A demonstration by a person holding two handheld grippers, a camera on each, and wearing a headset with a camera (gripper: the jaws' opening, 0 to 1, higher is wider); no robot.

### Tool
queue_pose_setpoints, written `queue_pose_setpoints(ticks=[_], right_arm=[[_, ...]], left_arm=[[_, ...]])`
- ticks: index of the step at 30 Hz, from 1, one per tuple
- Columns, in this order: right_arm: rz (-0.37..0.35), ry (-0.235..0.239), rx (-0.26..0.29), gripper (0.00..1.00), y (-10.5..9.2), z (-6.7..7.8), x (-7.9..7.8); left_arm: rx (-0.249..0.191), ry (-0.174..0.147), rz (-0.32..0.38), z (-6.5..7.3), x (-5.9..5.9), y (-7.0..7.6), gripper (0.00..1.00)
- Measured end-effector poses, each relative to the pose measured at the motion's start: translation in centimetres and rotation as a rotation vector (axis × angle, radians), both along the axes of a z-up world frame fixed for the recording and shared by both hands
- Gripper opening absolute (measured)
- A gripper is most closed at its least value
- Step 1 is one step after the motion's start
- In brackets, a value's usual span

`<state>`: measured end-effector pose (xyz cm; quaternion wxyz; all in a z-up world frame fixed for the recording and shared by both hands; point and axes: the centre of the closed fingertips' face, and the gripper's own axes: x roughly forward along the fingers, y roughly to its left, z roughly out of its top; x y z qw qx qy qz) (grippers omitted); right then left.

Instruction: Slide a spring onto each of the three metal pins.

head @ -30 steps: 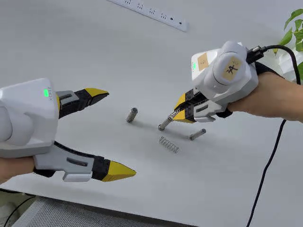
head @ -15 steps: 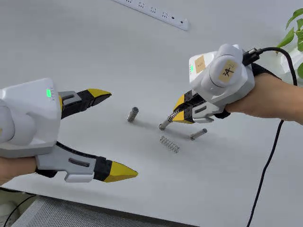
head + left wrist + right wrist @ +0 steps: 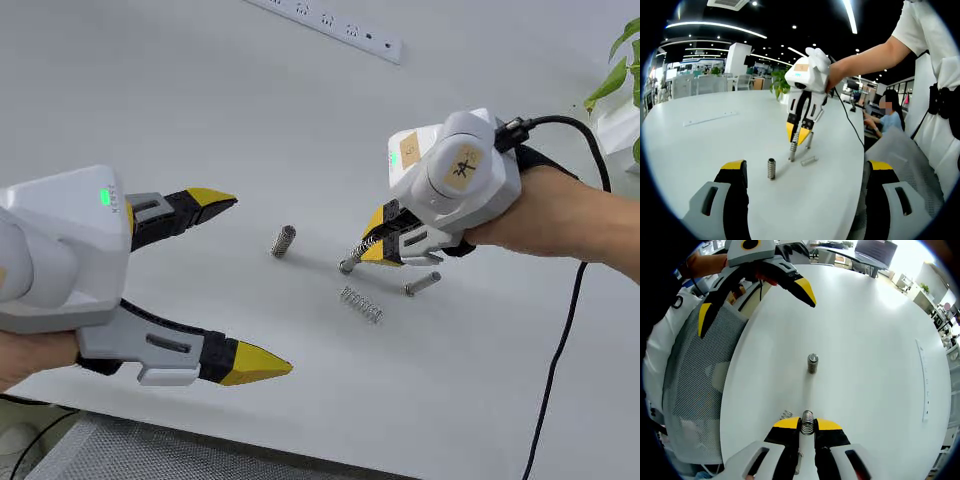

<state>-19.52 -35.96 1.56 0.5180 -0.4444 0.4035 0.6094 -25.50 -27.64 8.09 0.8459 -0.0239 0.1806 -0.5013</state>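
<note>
3 pins [image 3: 422, 283], 3 springs [image 3: 360, 304]; 1 spring [image 3: 807, 417] in R tool [image 3: 807, 424]

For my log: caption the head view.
Right gripper shut on a spring over a tilted pin; left gripper open; sprung pin stands nearby; loose spring and bare pin lie beside.

pin 1 [image 3: 284, 241]: upright on table, spring on
pin 2 [image 3: 349, 264]: tilted, spring partly on
pin 3 [image 3: 421, 283]: bare, lying flat
loose spring [image 3: 360, 304]: lying flat

Open-plan office, probably: ceiling strip lights [image 3: 715, 24], distant desks [image 3: 695, 84], monitor [image 3: 875, 250].
</note>
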Motion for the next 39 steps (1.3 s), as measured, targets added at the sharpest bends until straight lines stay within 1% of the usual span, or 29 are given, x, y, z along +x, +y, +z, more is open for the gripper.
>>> queue_pose_setpoints(ticks=[5,7,22,28,33,39], right_arm=[[0.007,0.000,-0.004,0.07,0.1,-0.5,-0.2],[0.011,-0.001,-0.005,0.07,0.1,-0.9,0.1],[0.009,0.006,-0.015,0.07,-0.2,-2.7,0.0],[0.005,0.009,-0.017,0.07,-0.3,-3.1,0.1],[-0.005,0.005,-0.013,0.08,-0.3,-3.2,0.2],[-0.021,0.003,-0.001,0.13,-0.2,-3.1,0.2]], left_arm=[[0.001,0.003,0.000,-0.1,0.0,0.1,0.98],[0.003,0.004,0.000,-0.2,0.0,0.1,0.98],[0.004,0.008,-0.004,-0.1,-0.2,0.1,0.97],[0.009,0.008,-0.005,-0.2,-0.3,0.1,0.97],[0.010,0.009,-0.005,-0.1,-0.3,0.2,0.97],[0.012,0.008,-0.009,0.0,-0.3,0.1,0.97]])
